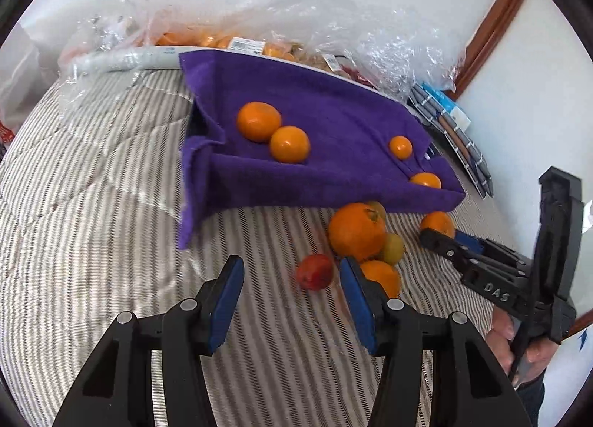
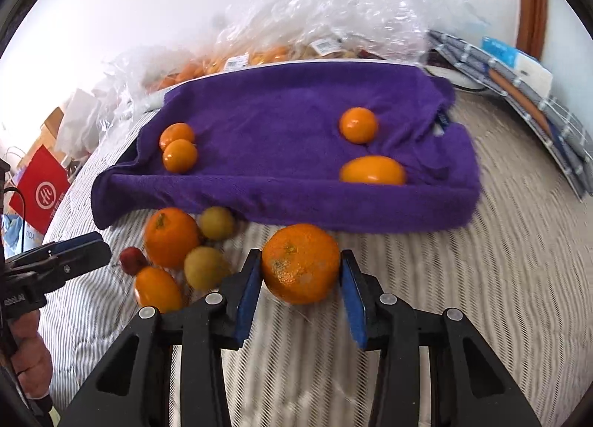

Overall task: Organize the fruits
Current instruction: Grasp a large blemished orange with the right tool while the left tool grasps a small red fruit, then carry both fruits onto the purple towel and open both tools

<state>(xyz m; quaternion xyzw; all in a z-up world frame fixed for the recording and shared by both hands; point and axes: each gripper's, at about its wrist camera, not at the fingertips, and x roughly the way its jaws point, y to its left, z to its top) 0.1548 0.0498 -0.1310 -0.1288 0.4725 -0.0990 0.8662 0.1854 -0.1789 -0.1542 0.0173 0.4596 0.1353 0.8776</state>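
A tray draped in a purple towel (image 1: 333, 123) (image 2: 281, 123) holds several small oranges (image 1: 258, 121) (image 2: 358, 125). In front of it on the striped bedcover lies a heap of fruit: a big orange (image 1: 355, 231) (image 2: 171, 236), a red fruit (image 1: 315, 272) (image 2: 132, 259), two yellow-green fruits (image 2: 205, 267) and a small orange (image 1: 381, 277) (image 2: 157, 288). My left gripper (image 1: 292, 297) is open and empty just left of the heap. My right gripper (image 2: 301, 290) has its jaws around a large orange (image 2: 301, 264), both pads against its sides. In the left wrist view the right gripper (image 1: 444, 241) sits by that orange (image 1: 439, 224).
Crumpled clear plastic bags with packed fruit (image 1: 237, 41) (image 2: 259, 52) lie behind the tray. Folded checked cloths (image 1: 452, 130) (image 2: 519, 93) lie at the right by the wall. A red bag (image 2: 40, 189) stands off the bed at the left. A hand (image 1: 519, 338) holds the right gripper.
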